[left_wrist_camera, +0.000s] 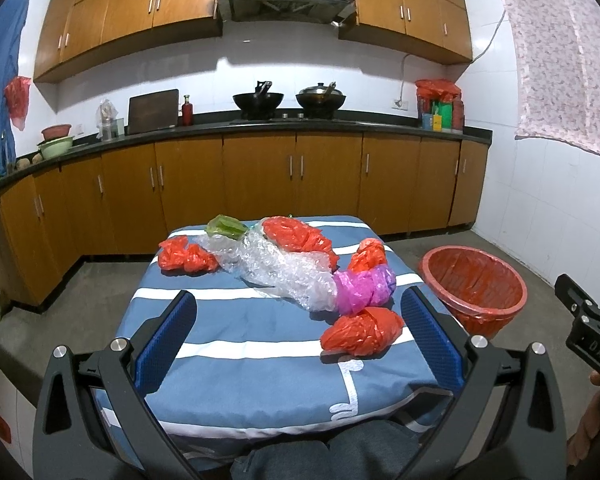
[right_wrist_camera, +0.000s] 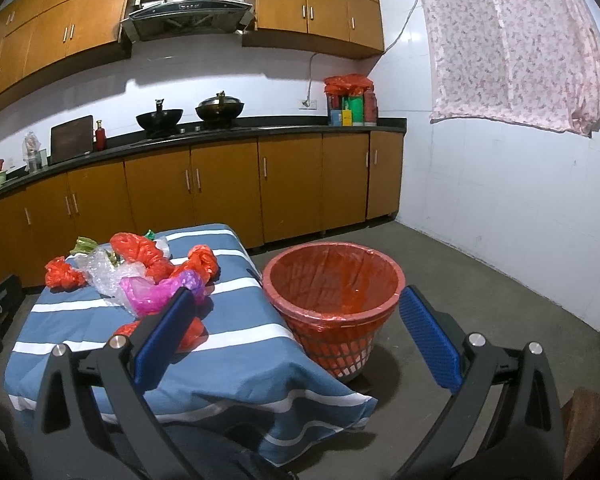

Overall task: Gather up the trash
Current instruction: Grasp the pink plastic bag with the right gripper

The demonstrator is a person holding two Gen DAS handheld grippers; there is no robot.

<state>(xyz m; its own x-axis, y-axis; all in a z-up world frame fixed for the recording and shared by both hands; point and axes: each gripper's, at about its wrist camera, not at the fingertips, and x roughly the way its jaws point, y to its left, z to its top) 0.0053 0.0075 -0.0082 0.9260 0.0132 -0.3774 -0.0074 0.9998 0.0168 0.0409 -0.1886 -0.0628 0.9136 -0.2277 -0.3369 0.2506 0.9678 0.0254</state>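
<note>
Nothing collected yet, by the look of it. All the trash sits on the table [left_wrist_camera: 220, 332]: red bags [left_wrist_camera: 362, 330], a pink bag [left_wrist_camera: 366, 286], bubble wrap [left_wrist_camera: 284, 268] and a green scrap [left_wrist_camera: 224, 227]. The bin [right_wrist_camera: 334, 284] stands on the floor just beside the table, red-lined and apparently empty. Left tool [left_wrist_camera: 298, 338] is spread wide, holding nothing, over the near table edge. Right tool [right_wrist_camera: 296, 334] is likewise released, aimed toward the bin. Every piece is left to move.
</note>
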